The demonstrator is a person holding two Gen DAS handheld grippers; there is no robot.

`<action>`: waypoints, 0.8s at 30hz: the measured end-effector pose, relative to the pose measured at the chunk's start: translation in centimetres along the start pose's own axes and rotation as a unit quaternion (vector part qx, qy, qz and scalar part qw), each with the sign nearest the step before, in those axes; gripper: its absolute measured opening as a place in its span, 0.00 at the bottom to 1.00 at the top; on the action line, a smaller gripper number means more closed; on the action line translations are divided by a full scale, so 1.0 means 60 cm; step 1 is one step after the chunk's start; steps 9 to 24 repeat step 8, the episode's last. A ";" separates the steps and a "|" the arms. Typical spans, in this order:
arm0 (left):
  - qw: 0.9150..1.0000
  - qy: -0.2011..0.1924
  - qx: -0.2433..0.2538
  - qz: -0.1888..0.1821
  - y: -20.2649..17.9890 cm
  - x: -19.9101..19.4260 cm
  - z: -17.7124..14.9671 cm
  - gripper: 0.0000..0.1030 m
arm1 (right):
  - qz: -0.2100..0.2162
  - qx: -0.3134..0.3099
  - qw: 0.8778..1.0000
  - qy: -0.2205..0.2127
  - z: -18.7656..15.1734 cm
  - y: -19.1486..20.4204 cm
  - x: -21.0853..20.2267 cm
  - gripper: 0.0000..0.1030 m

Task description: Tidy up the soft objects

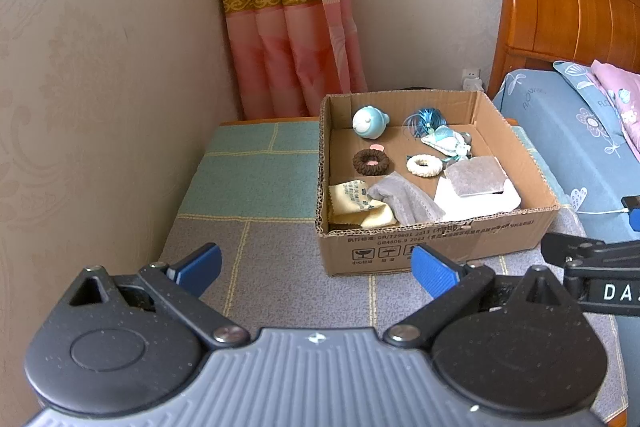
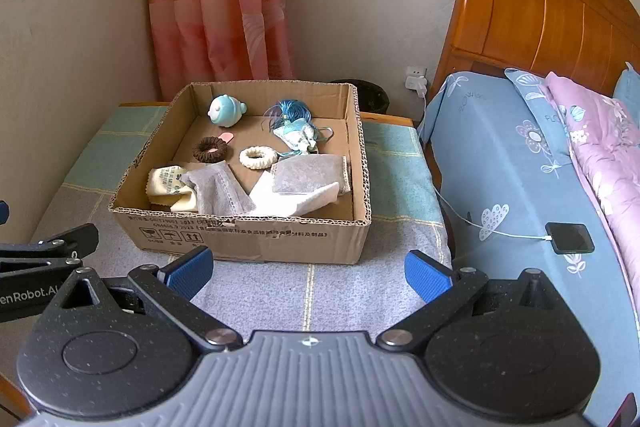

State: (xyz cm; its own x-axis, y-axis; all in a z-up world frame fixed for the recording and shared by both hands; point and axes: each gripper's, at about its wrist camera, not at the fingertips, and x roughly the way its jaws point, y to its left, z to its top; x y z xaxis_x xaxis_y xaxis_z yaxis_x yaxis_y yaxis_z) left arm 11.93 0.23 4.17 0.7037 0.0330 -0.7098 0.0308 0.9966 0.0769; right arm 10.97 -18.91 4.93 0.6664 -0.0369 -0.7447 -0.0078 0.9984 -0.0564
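Observation:
An open cardboard box [image 1: 432, 247] [image 2: 248, 239] stands on a cloth-covered table. Inside lie a round blue plush toy [image 1: 370, 123] [image 2: 225, 111], a brown scrunchie [image 1: 371, 161] [image 2: 209, 149], a white scrunchie [image 1: 424, 165] [image 2: 258, 157], a blue tassel sachet [image 1: 440, 137] [image 2: 296, 131], a yellow cloth [image 1: 356, 203] [image 2: 170, 187], a grey cloth [image 1: 404, 201] [image 2: 218, 193] and a white cloth with a grey pad on it [image 1: 476, 187] [image 2: 304, 183]. My left gripper [image 1: 318, 269] and right gripper [image 2: 308, 271] hover open and empty in front of the box.
The table's patchwork cloth [image 1: 256, 171] [image 2: 396, 163] is green behind, grey in front. A wall and a pink curtain [image 1: 288, 27] stand behind. To the right is a bed [image 2: 520, 155] with a wooden headboard and a charging phone [image 2: 570, 237].

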 end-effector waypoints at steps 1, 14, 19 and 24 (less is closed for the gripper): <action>1.000 0.000 0.000 0.000 0.000 0.000 0.000 0.98 | 0.000 0.000 1.000 0.000 0.000 0.000 0.000 1.00; 1.000 0.001 0.002 0.000 -0.002 -0.002 0.001 0.98 | 0.000 -0.001 1.000 0.000 -0.001 0.000 0.000 1.00; 1.000 0.001 0.002 0.000 -0.002 -0.002 0.001 0.98 | 0.000 -0.001 1.000 0.000 -0.001 0.000 0.000 1.00; 1.000 0.001 0.002 0.000 -0.002 -0.002 0.001 0.98 | 0.000 -0.001 1.000 0.000 -0.001 0.000 0.000 1.00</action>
